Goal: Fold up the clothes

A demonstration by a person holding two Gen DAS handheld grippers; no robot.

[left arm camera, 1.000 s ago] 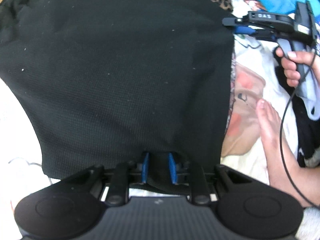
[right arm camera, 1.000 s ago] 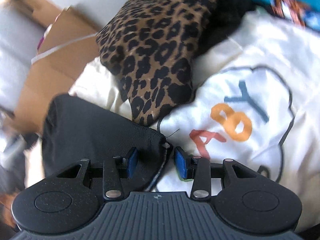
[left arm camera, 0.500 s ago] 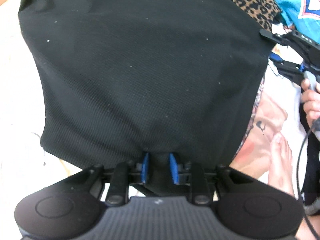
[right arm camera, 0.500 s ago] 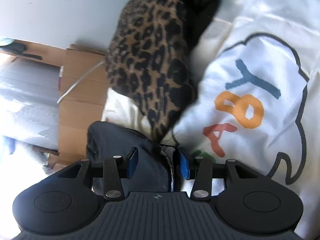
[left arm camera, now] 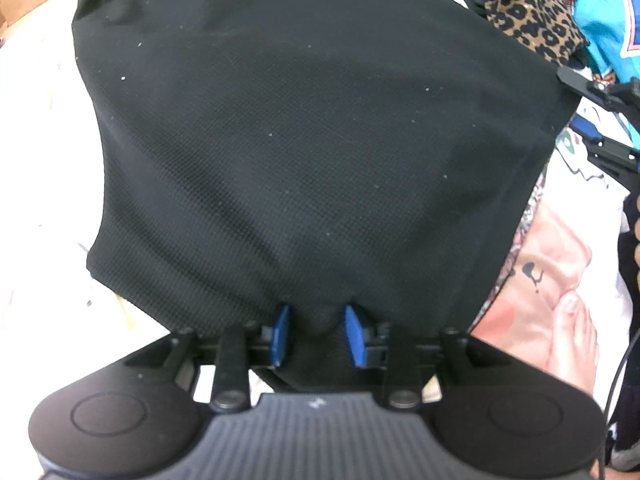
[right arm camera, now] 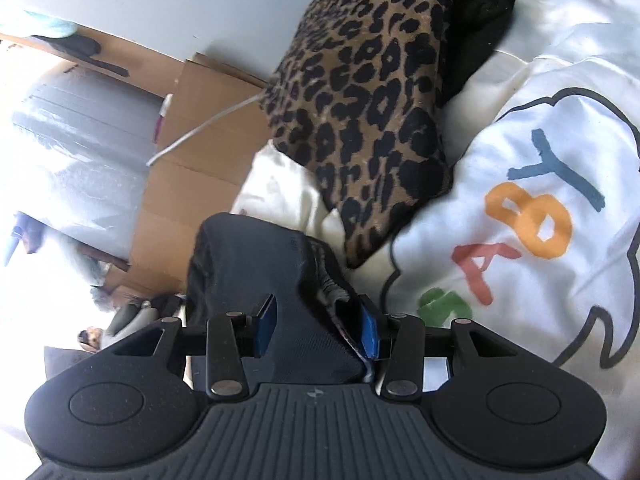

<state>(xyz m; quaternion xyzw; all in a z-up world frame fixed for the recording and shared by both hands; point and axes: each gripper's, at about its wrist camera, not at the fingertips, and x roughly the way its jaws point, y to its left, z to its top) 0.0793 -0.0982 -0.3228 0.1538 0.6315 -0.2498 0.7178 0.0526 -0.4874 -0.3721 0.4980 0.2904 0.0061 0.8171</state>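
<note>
While the black garment [left arm camera: 312, 152] lies spread flat as the landmark here, entries run big to small.

1. Black garment: waffle-knit, lint-flecked, laid out on the pale bedding [left arm camera: 36, 184]. Appears doubled over; near edge sits between the pads of the left gripper, far-right corner in the right gripper. Judged: one fold laid down, more folds and stacking left.

2. White BABY-print piece [right arm camera: 532, 208]: right of the black garment's corner, crumpled, unfolded.

3. Leopard-print piece [right arm camera: 368, 112]: beyond the black garment's far-right corner, bunched, unfolded.

4. Teal printed piece [left arm camera: 600, 12]: past the leopard one, heaped. Pile judged mostly undone, so task is early.

5. Cardboard box [right arm camera: 200, 160]: beyond the black garment, off the bed, w/ a white cord across it.

6. Left gripper [left arm camera: 318, 334]: at garment's near edge, pointing down. Jaws have just been opening; blue pads now stand off the small pucker of cloth between them, i.e. letting go, narrow gap.

7. Right gripper [right arm camera: 316, 330]: at garment's corner. Thick wad of black cloth fills the gap approx. pad to pad; reads as gripped at medium width.

8. Person's bare foot [left arm camera: 576, 340]: right of the black garment, on a peach print.
</note>
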